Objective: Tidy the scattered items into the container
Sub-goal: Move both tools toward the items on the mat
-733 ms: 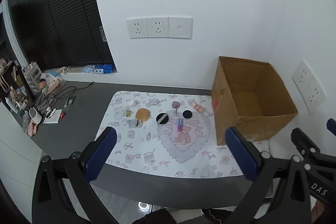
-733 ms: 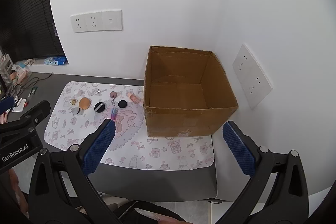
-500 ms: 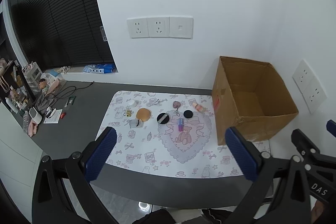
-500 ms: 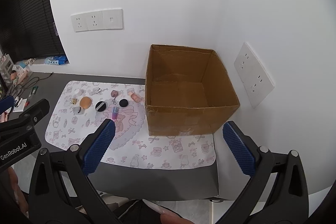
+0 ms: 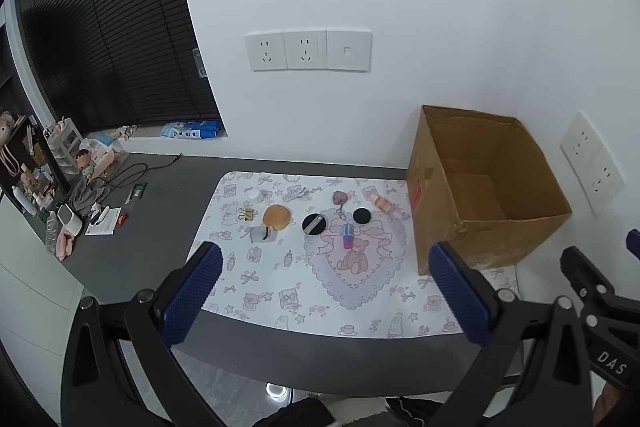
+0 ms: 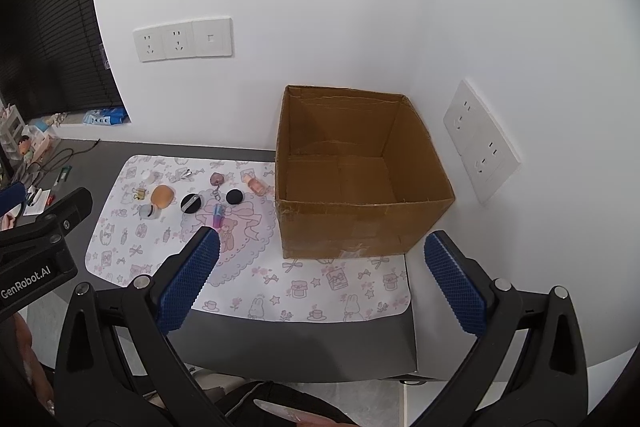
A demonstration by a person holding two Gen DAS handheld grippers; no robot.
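Observation:
An open cardboard box (image 5: 452, 227) (image 6: 360, 223) stands at the right end of a patterned mat (image 5: 280, 287) (image 6: 304, 287), with nothing visible inside. Small items lie scattered on the mat left of the box: an orange puff (image 5: 276, 215) (image 6: 163, 195), two black round discs (image 5: 314, 223) (image 5: 362, 215), a pink-blue tube (image 5: 346, 235) (image 6: 217, 214), a mauve keychain (image 5: 340, 197), a small pink bottle (image 5: 382, 202) (image 6: 255, 184) and a grey-white piece (image 5: 262, 233). My left gripper (image 5: 326, 259) and right gripper (image 6: 320, 247) are both open, held well above the near table edge, touching nothing.
The dark table (image 5: 152, 227) carries clutter at its far left: cables, a doll (image 5: 85, 163), small bottles, papers. White walls with sockets (image 5: 308, 50) (image 6: 480, 143) close the back and right. A window with dark blinds (image 5: 100, 27) is at the left.
Both views have shifted very slightly; the box and the scattered items lie where they were and both grippers stay wide open.

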